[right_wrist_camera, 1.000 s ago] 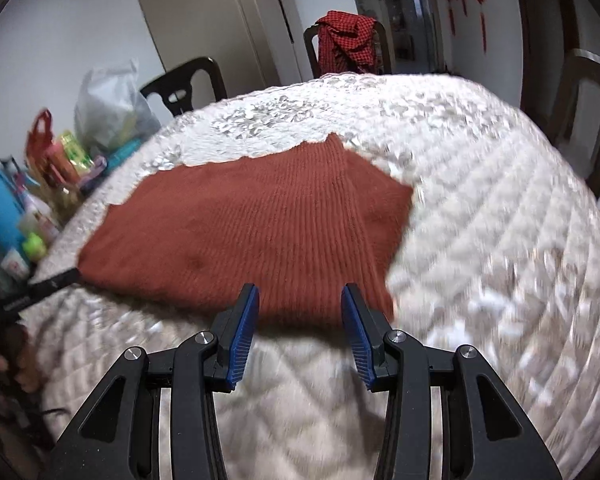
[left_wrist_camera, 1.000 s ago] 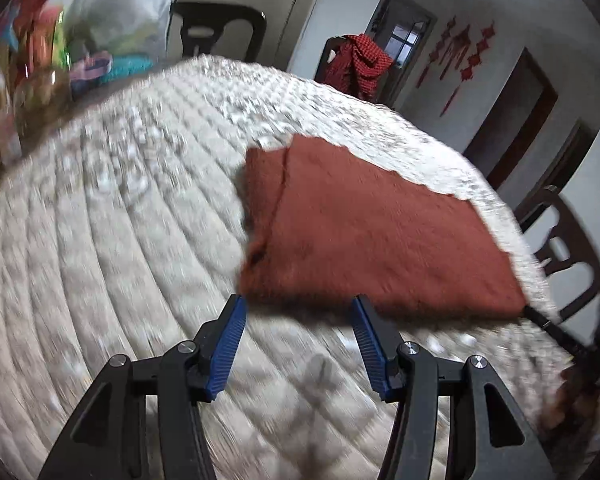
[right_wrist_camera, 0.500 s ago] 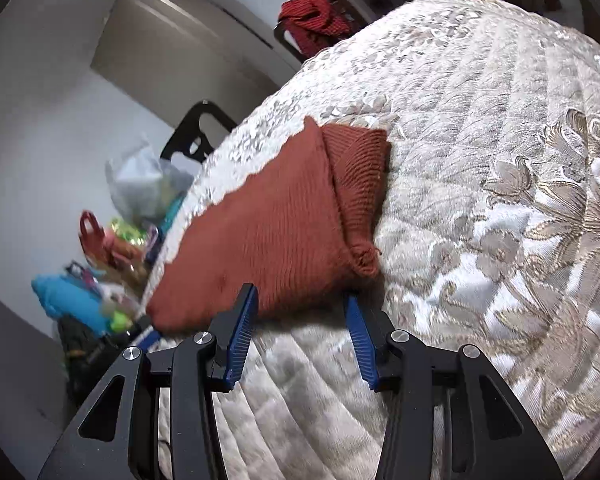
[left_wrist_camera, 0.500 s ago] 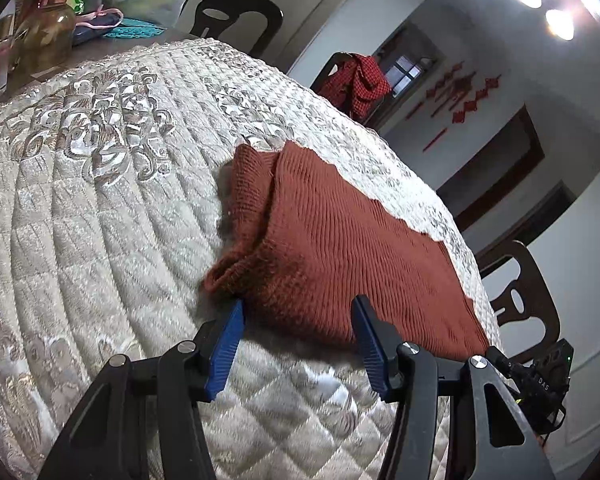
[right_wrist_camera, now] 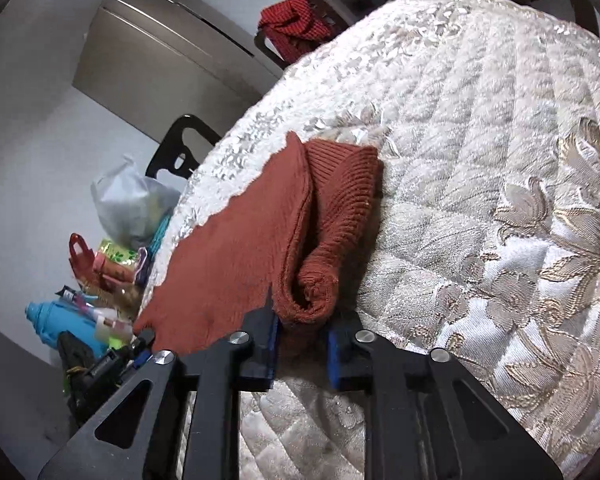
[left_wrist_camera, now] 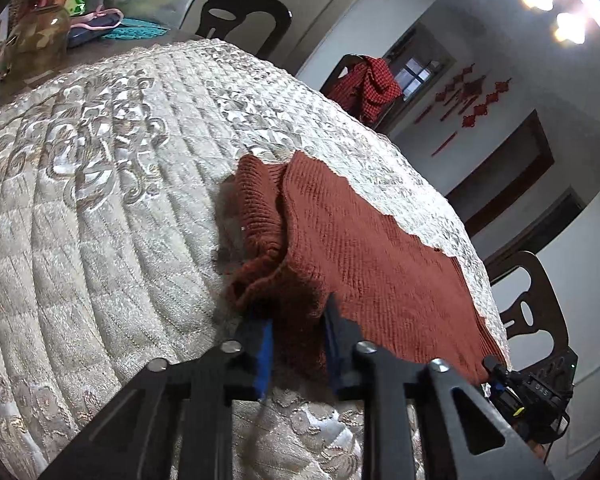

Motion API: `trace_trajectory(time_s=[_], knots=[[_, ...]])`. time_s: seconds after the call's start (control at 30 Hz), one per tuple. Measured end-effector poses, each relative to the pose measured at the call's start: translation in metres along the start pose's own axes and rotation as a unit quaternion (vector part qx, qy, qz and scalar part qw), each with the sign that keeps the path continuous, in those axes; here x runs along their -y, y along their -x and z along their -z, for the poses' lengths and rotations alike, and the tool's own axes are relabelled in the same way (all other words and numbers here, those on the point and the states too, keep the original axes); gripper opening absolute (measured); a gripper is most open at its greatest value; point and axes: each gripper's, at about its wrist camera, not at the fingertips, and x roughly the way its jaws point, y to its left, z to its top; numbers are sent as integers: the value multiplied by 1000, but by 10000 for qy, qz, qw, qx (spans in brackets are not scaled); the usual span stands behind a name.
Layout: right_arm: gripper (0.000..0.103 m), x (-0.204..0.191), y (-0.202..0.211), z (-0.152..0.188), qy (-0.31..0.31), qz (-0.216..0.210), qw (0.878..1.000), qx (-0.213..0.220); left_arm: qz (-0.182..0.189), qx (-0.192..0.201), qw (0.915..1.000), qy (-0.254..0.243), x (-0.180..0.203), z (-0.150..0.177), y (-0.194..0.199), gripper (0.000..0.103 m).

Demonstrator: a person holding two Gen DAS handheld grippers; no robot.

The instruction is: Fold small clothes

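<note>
Rust-red ribbed knit sweater (left_wrist_camera: 364,248) lying flat on cream quilted embroidered table cover (left_wrist_camera: 100,208), long axis spanning between my hands. Left gripper (left_wrist_camera: 298,334) closing on one near corner, right gripper (right_wrist_camera: 302,334) closing on other; both pinching knit, cloth extending away ahead.

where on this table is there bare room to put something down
Bare quilt left of the sweater, up to the jar; also right of it toward the far edge. Crowded: table end with bags and bottle.
</note>
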Motion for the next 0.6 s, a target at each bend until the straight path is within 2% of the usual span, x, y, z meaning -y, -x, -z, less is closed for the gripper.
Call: trace_trajectory(time_s=[0.1,0.17,0.23,0.37,0.47,0.5,0.57,0.6], knots=[[15,-3,10,5,133,-66,9999,30,89,126,9997,-191,5,3,16,10],[15,-8,21,12,260,-144,9996,0,216,189,9992,-287,7,9,31,9],[15,-12,35,22,404,-199,9990,-10,290,232,9987,-340,6,16,46,2],[15,-17,59,45,646,-258,9975,-98,410,390,9971,-506,5,32,75,2],[15,-13,65,51,815,-128,9964,-188,521,351,9960,-635,3,35,78,2],[15,-9,64,51,815,-86,9964,-215,510,311,9964,-604,1,35,74,4],[15,1,60,48,637,-44,9976,-286,332,183,9982,-467,-4,30,61,24],[15,5,57,48,550,-39,9980,-310,309,147,9987,-390,-6,28,56,46]])
